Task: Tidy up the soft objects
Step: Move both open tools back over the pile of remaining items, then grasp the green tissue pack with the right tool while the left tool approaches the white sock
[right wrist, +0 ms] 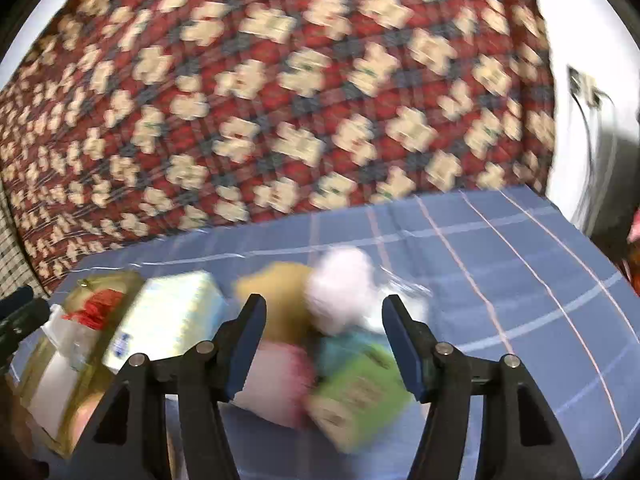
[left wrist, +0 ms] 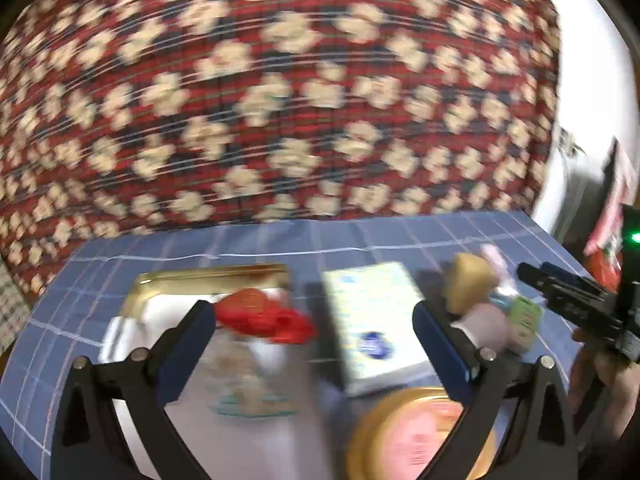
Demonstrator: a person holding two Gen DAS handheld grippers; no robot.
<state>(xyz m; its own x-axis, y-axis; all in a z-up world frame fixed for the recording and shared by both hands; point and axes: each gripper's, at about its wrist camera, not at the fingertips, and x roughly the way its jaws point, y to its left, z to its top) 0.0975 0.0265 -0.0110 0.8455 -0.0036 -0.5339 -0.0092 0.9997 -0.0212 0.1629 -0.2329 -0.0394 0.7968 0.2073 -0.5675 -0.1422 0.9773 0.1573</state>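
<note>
Both views are motion-blurred. A pile of soft things lies on the blue checked tablecloth (right wrist: 520, 280): a tan plush piece (right wrist: 276, 296), a white fluffy ball (right wrist: 340, 288), a pink soft piece (right wrist: 276, 380) and a green-labelled packet (right wrist: 356, 396). My right gripper (right wrist: 324, 344) is open and empty, its fingers either side of the pile. My left gripper (left wrist: 312, 340) is open and empty above a gold tray (left wrist: 208, 276) holding a red mesh bundle (left wrist: 260, 316). The pile also shows in the left wrist view (left wrist: 480, 300).
A white tissue pack with a blue logo (left wrist: 372, 320) lies between tray and pile; it also shows in the right wrist view (right wrist: 168, 320). A round gold-rimmed tin with a pink lid (left wrist: 416, 436) sits near the front. A red patterned cloth (left wrist: 280, 92) hangs behind the table.
</note>
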